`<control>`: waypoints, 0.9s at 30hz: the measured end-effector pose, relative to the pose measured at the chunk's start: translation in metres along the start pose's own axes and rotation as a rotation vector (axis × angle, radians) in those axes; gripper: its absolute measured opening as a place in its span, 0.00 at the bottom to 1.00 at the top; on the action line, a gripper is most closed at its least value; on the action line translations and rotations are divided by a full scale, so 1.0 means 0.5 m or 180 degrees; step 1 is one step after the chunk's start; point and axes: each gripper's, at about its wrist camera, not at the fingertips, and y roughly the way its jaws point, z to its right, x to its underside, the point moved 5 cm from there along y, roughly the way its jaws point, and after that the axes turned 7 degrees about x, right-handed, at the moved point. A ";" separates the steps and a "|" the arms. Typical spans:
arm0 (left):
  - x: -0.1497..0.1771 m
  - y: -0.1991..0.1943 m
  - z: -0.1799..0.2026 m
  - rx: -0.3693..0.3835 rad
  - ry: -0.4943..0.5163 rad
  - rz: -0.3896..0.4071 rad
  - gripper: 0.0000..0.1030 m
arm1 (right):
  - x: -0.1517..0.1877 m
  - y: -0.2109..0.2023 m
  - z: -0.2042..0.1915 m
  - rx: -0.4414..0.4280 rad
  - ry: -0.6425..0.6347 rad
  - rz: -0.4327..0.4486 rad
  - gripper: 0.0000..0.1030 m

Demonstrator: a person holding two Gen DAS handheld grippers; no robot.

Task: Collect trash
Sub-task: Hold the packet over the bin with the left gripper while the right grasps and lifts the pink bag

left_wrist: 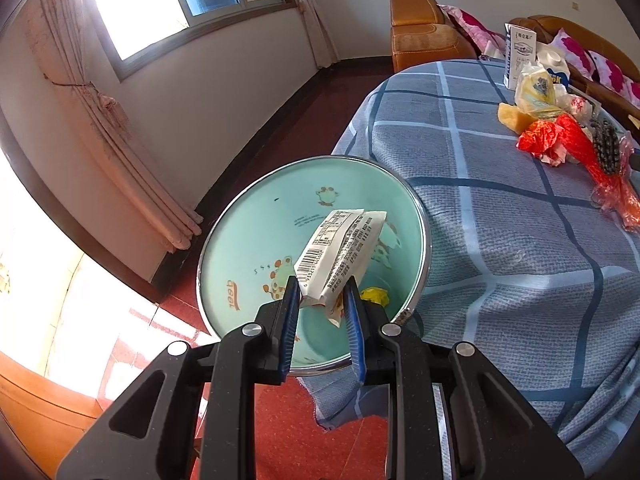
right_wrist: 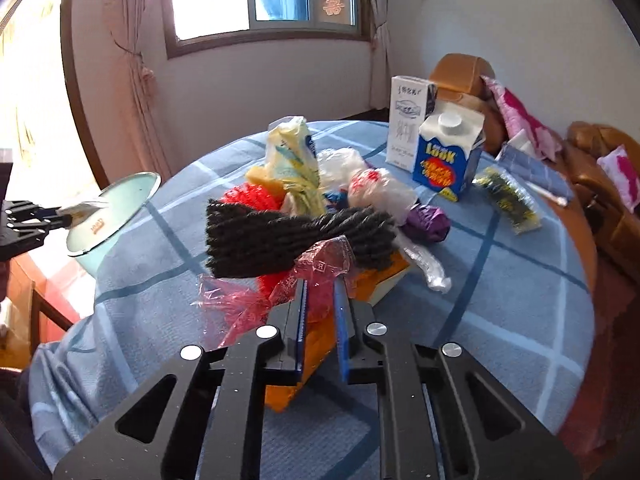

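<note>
The left gripper [left_wrist: 322,286] is clamped on one end of a white wrapper [left_wrist: 340,254], holding it over the open mouth of the mint basin [left_wrist: 248,216] at the table's edge; the wrapper's long axis runs up and away from the fingers, its free end pointing toward the basin's far rim, barcode side facing left; a yellow scrap [left_wrist: 376,295] lies inside the basin. The right gripper [right_wrist: 320,284] has closed narrow on the red cellophane [right_wrist: 316,270] at the near edge of the trash pile, just below the dark yarn [right_wrist: 288,236]; behind stand a blue carton [right_wrist: 446,160] and a white box [right_wrist: 406,122] on the checked cloth [right_wrist: 500,292].
</note>
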 end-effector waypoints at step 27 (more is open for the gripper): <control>-0.016 -0.039 -0.075 -0.0589 0.0017 0.0144 0.22 | -0.177 -0.001 -0.162 -0.0437 0.0149 0.0411 0.03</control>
